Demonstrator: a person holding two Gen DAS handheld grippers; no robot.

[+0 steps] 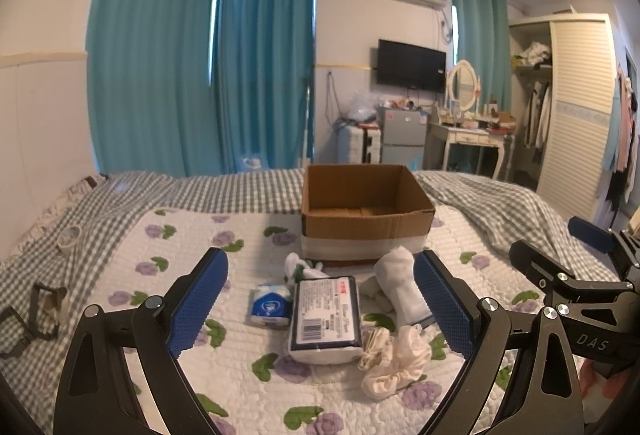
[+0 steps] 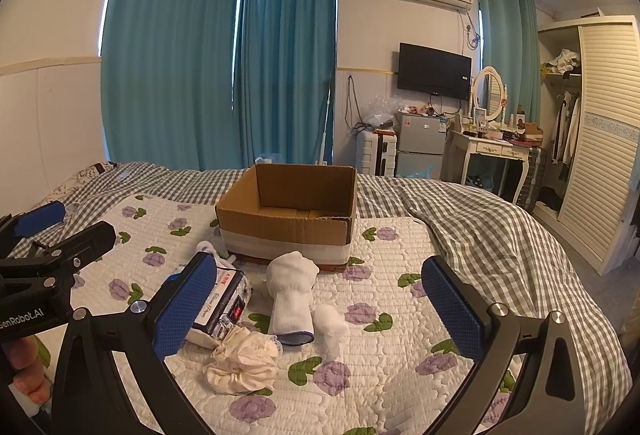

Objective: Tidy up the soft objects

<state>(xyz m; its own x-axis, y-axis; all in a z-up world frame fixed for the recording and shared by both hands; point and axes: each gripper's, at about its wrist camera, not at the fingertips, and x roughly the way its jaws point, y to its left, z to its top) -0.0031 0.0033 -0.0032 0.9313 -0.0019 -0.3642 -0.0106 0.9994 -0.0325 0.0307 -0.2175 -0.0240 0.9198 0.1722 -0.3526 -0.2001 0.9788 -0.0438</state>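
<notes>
An open cardboard box [image 1: 366, 213] [image 2: 288, 223] stands on the bed's floral quilt [image 1: 240, 355]. In front of it lie a tissue pack with a dark label [image 1: 325, 319] [image 2: 224, 309], a small blue tissue packet [image 1: 269, 305], a rolled white sock [image 1: 402, 285] [image 2: 291, 293], a cream scrunchie [image 1: 394, 363] [image 2: 242, 361], a white cotton ball [image 2: 331, 320] and a small white-green item [image 1: 298, 267]. My left gripper [image 1: 320, 305] is open and empty above the pile. My right gripper [image 2: 320, 309] is open and empty over the sock and cotton ball.
A grey checked blanket [image 2: 480, 227] covers the bed's far and right side. A tape roll [image 1: 69, 236] and dark frames [image 1: 40, 309] lie at the bed's left. Beyond the bed are teal curtains, a small fridge [image 2: 420, 143], a dressing table [image 2: 496, 151] and a wardrobe [image 2: 600, 139].
</notes>
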